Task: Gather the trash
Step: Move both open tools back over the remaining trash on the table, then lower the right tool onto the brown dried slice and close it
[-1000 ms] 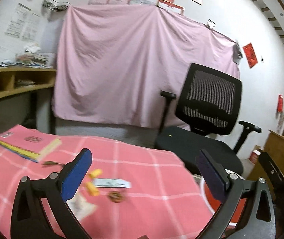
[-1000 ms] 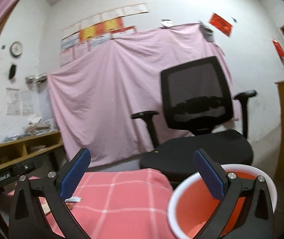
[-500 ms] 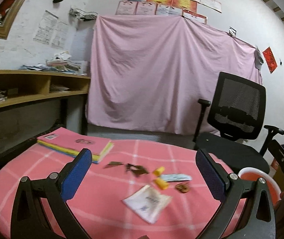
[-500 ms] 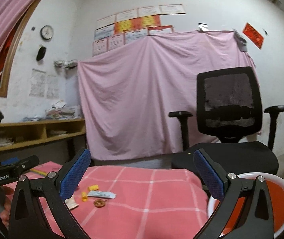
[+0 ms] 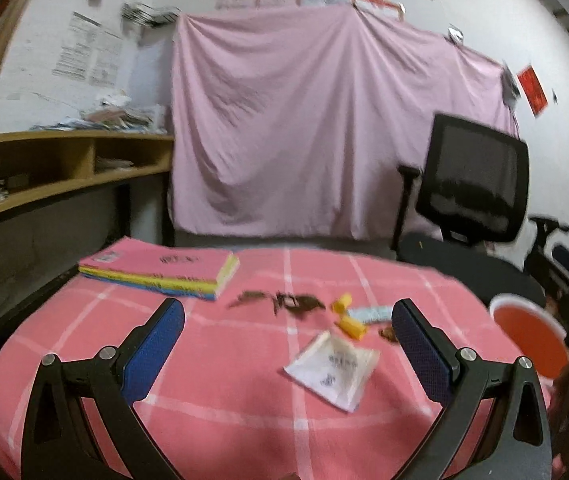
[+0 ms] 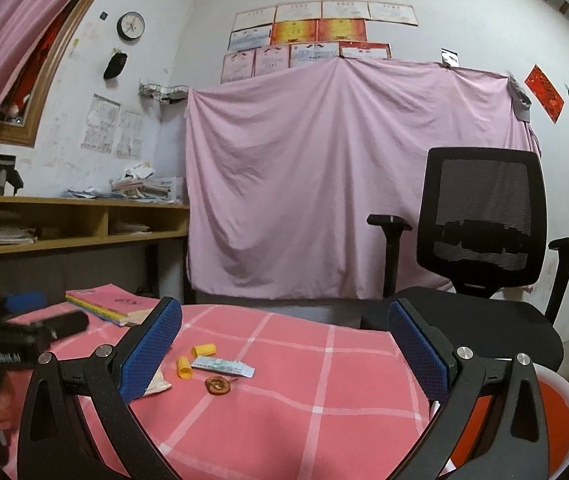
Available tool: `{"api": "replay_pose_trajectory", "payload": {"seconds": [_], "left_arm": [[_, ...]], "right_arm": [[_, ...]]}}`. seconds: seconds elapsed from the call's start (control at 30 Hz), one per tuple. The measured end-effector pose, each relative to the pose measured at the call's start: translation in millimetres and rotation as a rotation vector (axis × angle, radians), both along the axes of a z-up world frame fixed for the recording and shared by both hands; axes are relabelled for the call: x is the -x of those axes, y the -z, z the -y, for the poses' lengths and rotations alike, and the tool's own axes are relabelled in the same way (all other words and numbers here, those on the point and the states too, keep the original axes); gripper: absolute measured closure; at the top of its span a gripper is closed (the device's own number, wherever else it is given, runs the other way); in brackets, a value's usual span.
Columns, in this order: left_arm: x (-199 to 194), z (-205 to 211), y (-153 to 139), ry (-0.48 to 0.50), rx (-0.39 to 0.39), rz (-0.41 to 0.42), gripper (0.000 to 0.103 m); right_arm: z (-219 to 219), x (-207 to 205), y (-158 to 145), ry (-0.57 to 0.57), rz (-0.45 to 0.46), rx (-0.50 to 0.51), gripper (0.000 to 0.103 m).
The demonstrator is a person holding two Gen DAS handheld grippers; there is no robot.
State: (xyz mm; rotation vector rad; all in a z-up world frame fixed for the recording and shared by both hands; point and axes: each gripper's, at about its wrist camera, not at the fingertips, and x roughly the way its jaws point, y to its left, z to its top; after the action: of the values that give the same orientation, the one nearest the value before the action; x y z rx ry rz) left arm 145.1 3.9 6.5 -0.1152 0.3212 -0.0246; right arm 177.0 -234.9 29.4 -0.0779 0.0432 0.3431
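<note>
On the pink checked tablecloth [image 5: 212,364], between our two tools and toward the right edge, lies the trash we are to gather. Our left gripper [image 5: 288,344] hangs above the near part of the cloth with its jaws spread wide and nothing between them; our right gripper [image 6: 284,344] is likewise spread wide and empty, over the right near corner.

We count the pieces so:
- one flat white packet [image 5: 332,370], nearest to us
- two short yellow pieces [image 6: 194,358], just beyond it
- one pale printed wrapper [image 6: 223,367], a long strip beside the yellow ones
- one small brown round bit [image 6: 217,385], right of the packet
- a dark scatter of dried scraps [image 5: 284,301], farther off; too blurred for us to count

The bin [image 5: 524,340], white outside and orange within, stands off the right side of the table, near the black office chair [image 6: 480,240]. One stack of pink books [image 5: 160,270] lies at the far left and, we judge, is no trash.

All of it looks very light. The packet and wrapper seem thin and limp, so we judge they will slide on the cloth; we would pinch them at a raised edge or corner. The yellow pieces look firm enough to take across the middle. The brown scraps look brittle and likely to crumble, so they want a gentle squeeze.
</note>
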Motion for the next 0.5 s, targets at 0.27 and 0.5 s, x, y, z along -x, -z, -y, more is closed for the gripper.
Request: {"api": "replay_pose_trajectory", "payload": {"seconds": [0.27,0.5], "left_arm": [[-26.8,16.8,17.8,0.092,-0.035,-0.163,0.001],[-65.1,20.3,38.5,0.132,-0.035,-0.372,0.001]], "right_arm": [[-2.8,-16.2,5.8,-0.029,-0.101,0.011,0.000],[-6.1,-51.8,19.7,-0.033,-0.311,0.036,0.000]]}}
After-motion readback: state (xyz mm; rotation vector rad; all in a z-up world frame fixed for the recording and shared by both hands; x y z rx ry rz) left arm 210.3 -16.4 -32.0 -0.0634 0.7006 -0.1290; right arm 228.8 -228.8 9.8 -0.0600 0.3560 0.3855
